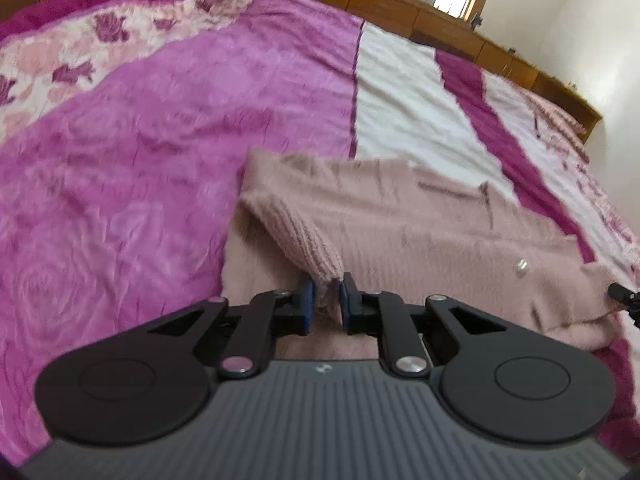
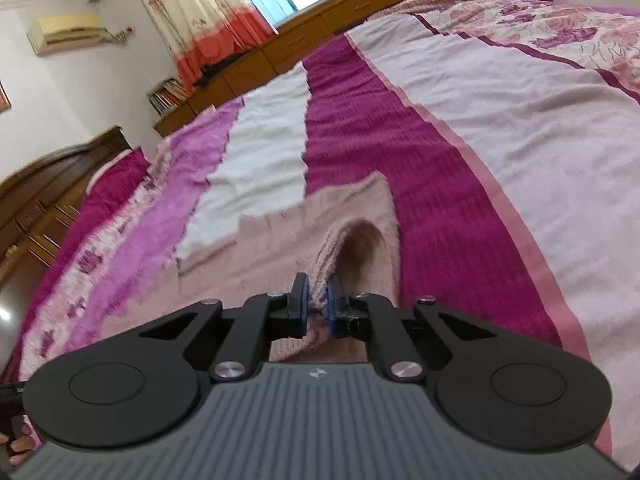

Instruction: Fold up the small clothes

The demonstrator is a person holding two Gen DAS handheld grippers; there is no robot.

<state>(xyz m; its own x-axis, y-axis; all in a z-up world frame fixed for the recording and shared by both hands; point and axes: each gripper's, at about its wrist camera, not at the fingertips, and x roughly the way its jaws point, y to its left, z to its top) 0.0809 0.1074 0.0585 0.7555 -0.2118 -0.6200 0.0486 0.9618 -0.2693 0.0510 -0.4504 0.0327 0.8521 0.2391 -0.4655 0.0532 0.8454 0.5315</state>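
Observation:
A small pale pink knitted sweater (image 1: 420, 228) lies on the bed, with a pearl button (image 1: 521, 267) near its right side. My left gripper (image 1: 327, 289) is shut on a ribbed edge of the sweater (image 1: 296, 236), lifting it into a fold above the layer below. In the right wrist view the same sweater (image 2: 256, 256) spreads to the left. My right gripper (image 2: 316, 292) is shut on its ribbed edge, which arches up into an open tunnel (image 2: 360, 240). The tip of the right gripper shows at the left wrist view's right edge (image 1: 624, 294).
The bed is covered by a blanket with magenta (image 1: 140, 168), white (image 1: 408, 108) and floral pink bands (image 2: 520, 128). A low wooden cabinet (image 1: 460, 28) runs along the far side under a window. A wooden headboard (image 2: 48, 192) stands at left.

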